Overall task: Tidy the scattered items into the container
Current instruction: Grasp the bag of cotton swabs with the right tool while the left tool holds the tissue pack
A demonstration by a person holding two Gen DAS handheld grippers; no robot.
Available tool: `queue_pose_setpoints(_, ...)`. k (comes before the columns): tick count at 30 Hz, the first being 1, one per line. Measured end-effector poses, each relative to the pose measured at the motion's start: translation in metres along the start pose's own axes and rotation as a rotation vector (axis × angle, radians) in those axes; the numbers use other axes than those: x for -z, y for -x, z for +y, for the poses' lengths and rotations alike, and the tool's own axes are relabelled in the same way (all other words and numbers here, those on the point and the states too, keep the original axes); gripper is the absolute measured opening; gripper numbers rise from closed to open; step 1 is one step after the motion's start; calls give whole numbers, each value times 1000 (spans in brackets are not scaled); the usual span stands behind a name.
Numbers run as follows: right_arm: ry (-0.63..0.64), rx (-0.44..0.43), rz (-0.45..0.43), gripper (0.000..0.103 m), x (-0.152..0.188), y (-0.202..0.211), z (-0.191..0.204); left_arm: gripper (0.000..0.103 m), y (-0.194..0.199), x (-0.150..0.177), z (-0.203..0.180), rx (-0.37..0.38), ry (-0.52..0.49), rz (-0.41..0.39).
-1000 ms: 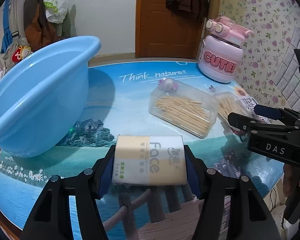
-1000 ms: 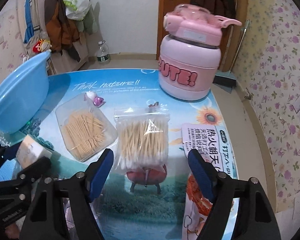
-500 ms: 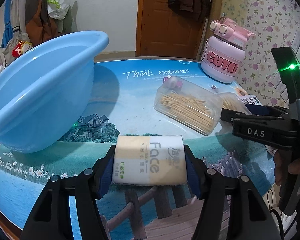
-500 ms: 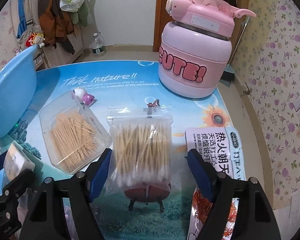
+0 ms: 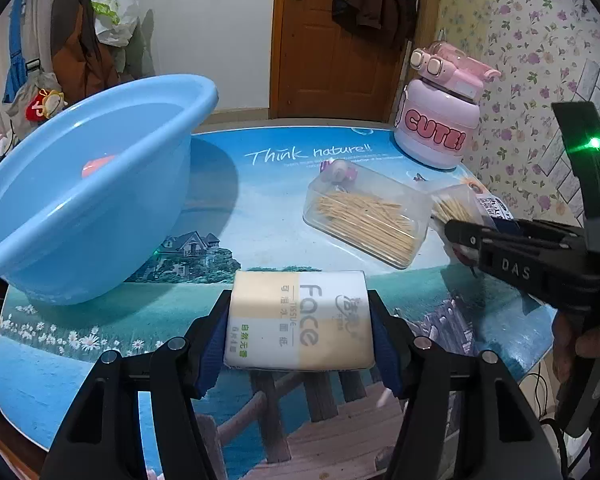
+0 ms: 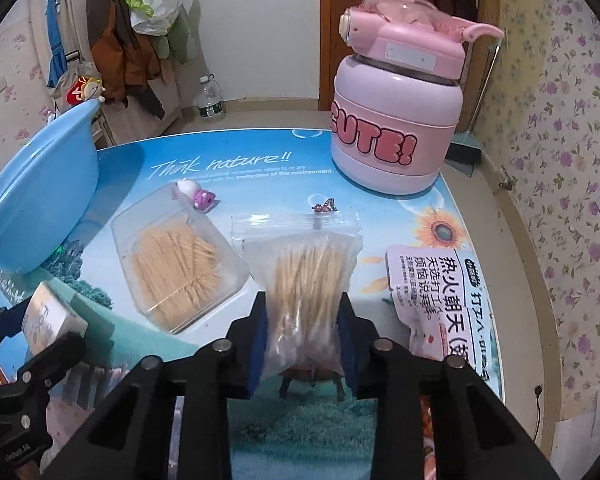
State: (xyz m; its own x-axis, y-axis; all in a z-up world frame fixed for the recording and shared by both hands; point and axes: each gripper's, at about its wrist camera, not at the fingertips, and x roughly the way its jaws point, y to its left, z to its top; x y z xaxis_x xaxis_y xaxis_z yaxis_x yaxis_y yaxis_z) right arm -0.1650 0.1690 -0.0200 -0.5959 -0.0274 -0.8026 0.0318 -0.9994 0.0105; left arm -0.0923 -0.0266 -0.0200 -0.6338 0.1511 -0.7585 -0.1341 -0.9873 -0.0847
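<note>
One basin (image 5: 100,184), one jug (image 6: 396,120), four packs.

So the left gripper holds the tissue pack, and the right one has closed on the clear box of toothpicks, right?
Not quite. The right gripper has closed on the bag of cotton swabs, as the right wrist view shows; the toothpick box lies untouched beside it. The left gripper does hold the tissue pack.

My left gripper (image 5: 300,332) clamps a tissue pack (image 5: 298,320) above the table; my right gripper (image 6: 303,336) pinches a swab bag (image 6: 304,280), both level.
</note>
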Motion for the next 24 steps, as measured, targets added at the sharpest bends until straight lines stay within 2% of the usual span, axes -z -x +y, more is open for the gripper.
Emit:
queue_pose_setpoints(14,-72,-28,-51,30,43,54,9,61,32,15,0,-6,1,-43)
queue_pose_setpoints(24,-113,-40,-134,30,75,92,21,61,54,36,-5,5,3,-67)
